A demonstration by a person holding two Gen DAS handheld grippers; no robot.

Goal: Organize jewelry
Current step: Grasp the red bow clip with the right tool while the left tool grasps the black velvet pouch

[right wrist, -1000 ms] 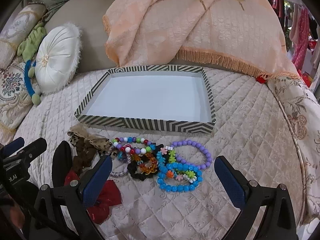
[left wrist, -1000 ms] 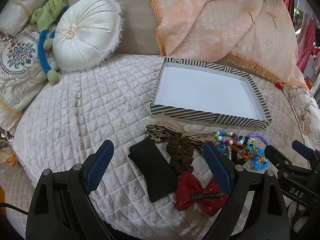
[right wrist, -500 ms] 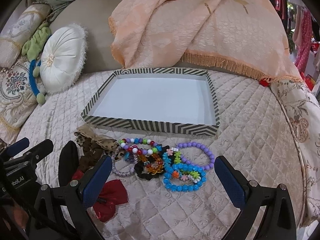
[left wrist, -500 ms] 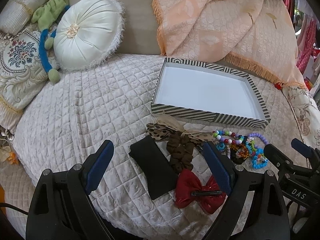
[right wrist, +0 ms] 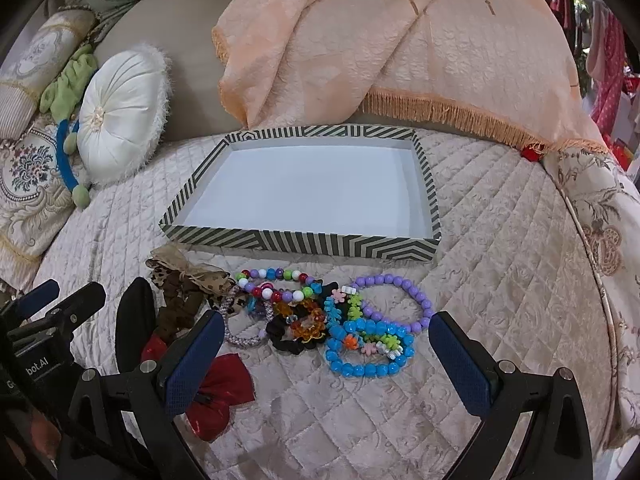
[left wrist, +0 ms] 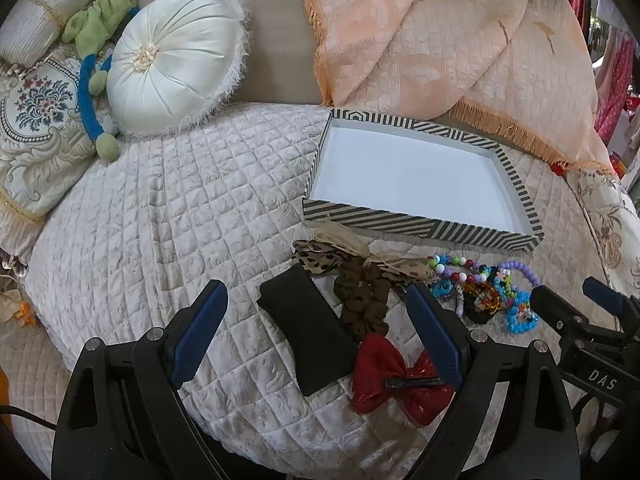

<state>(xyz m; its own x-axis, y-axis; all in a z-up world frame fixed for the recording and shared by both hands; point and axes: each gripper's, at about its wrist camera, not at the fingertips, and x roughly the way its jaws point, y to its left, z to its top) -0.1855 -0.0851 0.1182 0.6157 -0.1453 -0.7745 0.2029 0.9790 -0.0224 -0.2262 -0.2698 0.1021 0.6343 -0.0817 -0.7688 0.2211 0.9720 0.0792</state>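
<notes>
The striped tray (right wrist: 296, 242) sits on the quilted bed cover (right wrist: 500, 240) with its long axis running from nine o'clock to three o'clock as the right gripper's camera sees it, open side up and its white floor bare. Along its near wall the jewelry lies in a loose row. A purple bead bracelet (right wrist: 400, 300) is at the three o'clock end, overlapping a blue bead bracelet (right wrist: 360, 366) just below it. A multicolored bead strand (right wrist: 276, 280) and an amber bead piece (right wrist: 306, 322) are tangled at the middle. Toward nine o'clock come a leopard-print bow (left wrist: 320, 260), a brown scrunchie (left wrist: 364, 300), a black pouch (left wrist: 308, 332) whose long axis slants from eleven to five o'clock in the left camera, and a red bow clip (left wrist: 400, 376).

The left gripper (left wrist: 320, 332) hangs above the pouch with its jaws wide apart, holding nothing; the pouch and the red bow lie between its fingers, though I cannot quite tell whether anything touches. The right gripper (right wrist: 332, 352) is likewise spread wide and empty, framing the blue bracelet.

At ten o'clock from the tray rest a round white cushion (left wrist: 176, 64) and a green and blue plush toy (left wrist: 94, 80). A peach fringed throw (right wrist: 380, 40) is draped just behind the tray's far wall.
</notes>
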